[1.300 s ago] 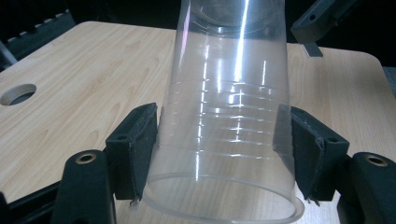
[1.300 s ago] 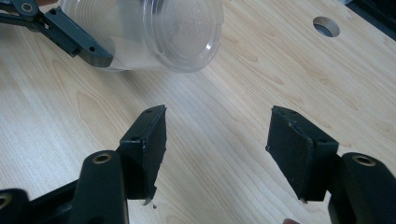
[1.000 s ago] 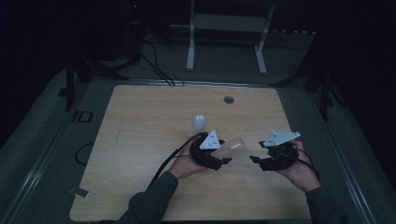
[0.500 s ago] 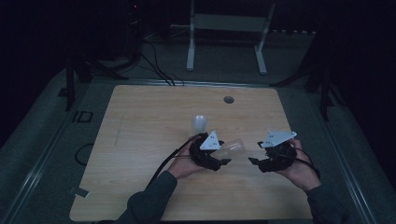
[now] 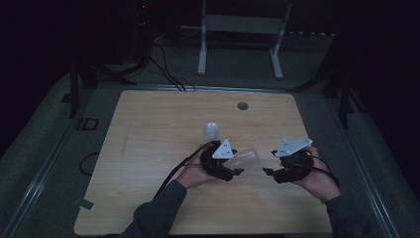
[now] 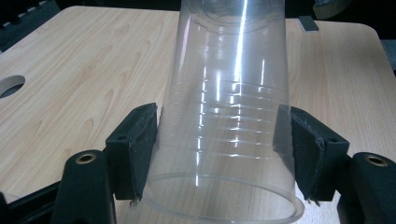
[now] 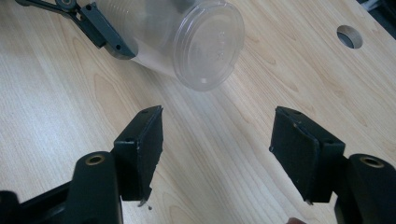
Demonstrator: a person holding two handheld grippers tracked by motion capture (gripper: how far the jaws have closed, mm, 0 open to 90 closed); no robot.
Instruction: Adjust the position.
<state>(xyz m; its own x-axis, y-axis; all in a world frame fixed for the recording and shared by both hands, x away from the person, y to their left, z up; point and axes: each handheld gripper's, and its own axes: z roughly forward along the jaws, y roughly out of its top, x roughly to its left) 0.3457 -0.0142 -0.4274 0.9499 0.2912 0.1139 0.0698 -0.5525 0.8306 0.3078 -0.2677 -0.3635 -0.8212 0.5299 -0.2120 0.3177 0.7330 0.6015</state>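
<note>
Dark room, wooden counter (image 5: pixel 148 148): left claw (image 6: pixel 219 140) clamped the clear cup (image 6: pixel 224 93) sideways near the front edge, right claw (image 7: pixel 217 154) sat open just beside it, and squeezing harder could've crumpled it.

obstacles: clear cup (image 5: pixel 246 157), second cup (image 5: pixel 211 131) | free: bare table (image 5: pixel 148 134) left

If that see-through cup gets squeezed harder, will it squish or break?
Probably squish. The clear plastic cup looks thin-walled, so it likely bends before cracking. Its ribbed sides may help the left gripper hold on, though the shiny plastic could slip. It looks empty, so probably very light.
</note>
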